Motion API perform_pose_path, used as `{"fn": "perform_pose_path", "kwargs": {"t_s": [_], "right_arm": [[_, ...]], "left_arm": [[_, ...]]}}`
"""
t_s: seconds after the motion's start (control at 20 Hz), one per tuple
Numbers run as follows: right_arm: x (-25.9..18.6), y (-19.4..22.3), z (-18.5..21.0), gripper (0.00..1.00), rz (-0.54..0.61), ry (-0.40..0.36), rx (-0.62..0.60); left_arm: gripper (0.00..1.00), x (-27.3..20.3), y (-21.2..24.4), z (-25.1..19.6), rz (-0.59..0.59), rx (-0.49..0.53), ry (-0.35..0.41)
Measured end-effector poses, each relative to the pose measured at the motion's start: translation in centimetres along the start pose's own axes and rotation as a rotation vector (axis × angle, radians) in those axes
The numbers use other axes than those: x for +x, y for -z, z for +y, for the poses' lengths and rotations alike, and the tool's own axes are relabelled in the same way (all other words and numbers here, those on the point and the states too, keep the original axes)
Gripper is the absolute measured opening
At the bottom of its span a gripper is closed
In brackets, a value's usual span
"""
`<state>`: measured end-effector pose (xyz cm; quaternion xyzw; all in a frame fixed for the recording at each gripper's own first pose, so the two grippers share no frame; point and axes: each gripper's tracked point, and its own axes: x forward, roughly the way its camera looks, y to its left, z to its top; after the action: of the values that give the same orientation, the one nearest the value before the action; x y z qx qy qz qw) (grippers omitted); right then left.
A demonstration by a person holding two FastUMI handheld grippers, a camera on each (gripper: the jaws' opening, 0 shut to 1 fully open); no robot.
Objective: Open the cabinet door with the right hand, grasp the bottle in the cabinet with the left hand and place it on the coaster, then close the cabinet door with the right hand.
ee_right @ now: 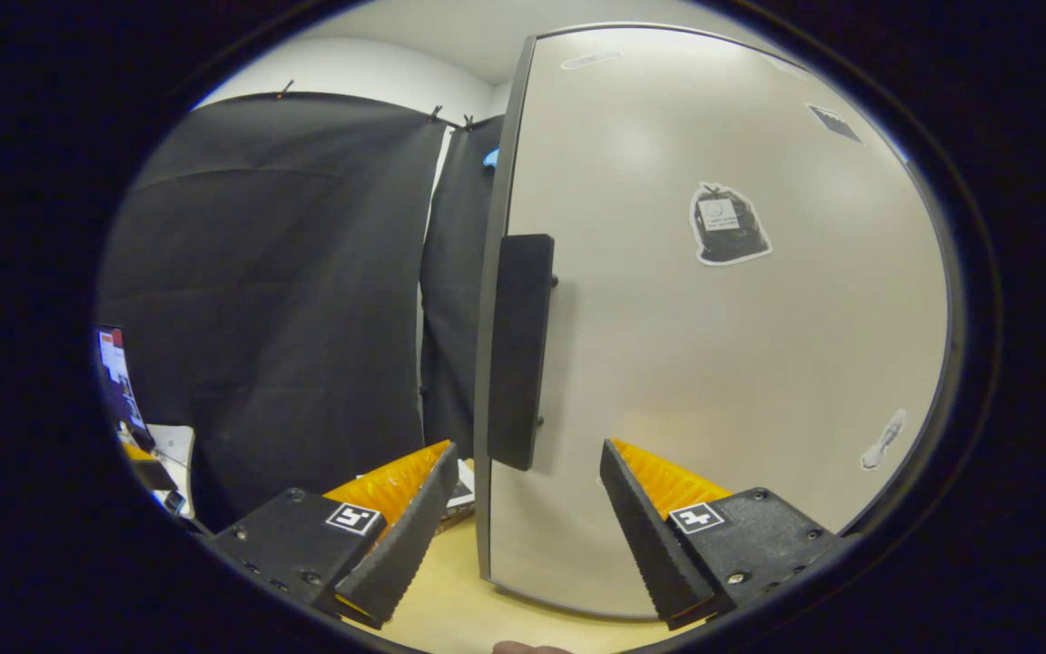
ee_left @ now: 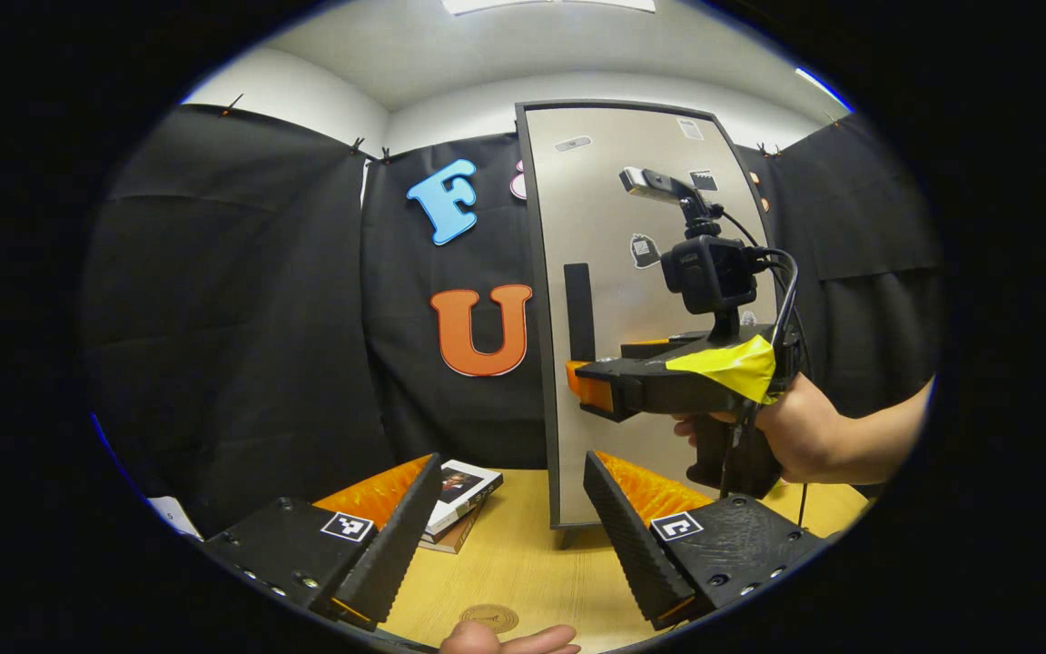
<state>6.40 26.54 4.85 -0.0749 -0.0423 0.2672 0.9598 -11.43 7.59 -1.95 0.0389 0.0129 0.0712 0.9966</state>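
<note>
The tall cabinet (ee_left: 632, 272) stands on the wooden table with its grey door (ee_right: 714, 363) shut, so its inside is hidden. A black vertical handle (ee_right: 520, 350) sits by the door's left edge. My right gripper (ee_right: 527, 454) is open, with the handle just ahead of the gap between its fingers and apart from them. The left gripper view shows the right gripper (ee_left: 588, 386), held by a hand, pointing at the handle (ee_left: 579, 312). My left gripper (ee_left: 514, 472) is open and holds nothing, low over the table. A round wooden coaster (ee_left: 488, 619) lies below it near the front edge.
Two stacked books (ee_left: 459, 495) lie on the table (ee_left: 532, 554) left of the cabinet's foot. A person's fingertip (ee_left: 509, 640) shows by the coaster. Black cloth walls close the booth. A screen and small items (ee_right: 119, 372) stand at the far left.
</note>
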Motion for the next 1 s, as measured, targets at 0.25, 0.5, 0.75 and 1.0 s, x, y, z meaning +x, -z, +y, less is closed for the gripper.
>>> {"fn": "perform_pose_path", "kwargs": {"t_s": [0.25, 0.5, 0.75, 1.0], "right_arm": [[1.2, -2.2, 1.3, 0.93, -0.053, -0.016, -0.045], [2.5, -1.7, 0.5, 0.62, -0.032, 0.016, 0.001], [2.6, -1.7, 0.7, 0.17, -0.014, 0.023, 0.013], [2.3, -1.6, 0.7, 0.11, 0.000, 0.020, 0.013]], "left_arm": [[0.95, 0.2, 0.9, 0.1, 0.027, -0.004, 0.008], [0.95, 0.1, 1.9, 0.1, 0.050, 0.008, 0.019], [0.95, -0.4, 2.9, 0.3, 0.081, 0.011, 0.025], [0.95, -0.3, 3.1, 0.9, 0.087, 0.005, 0.011]]}}
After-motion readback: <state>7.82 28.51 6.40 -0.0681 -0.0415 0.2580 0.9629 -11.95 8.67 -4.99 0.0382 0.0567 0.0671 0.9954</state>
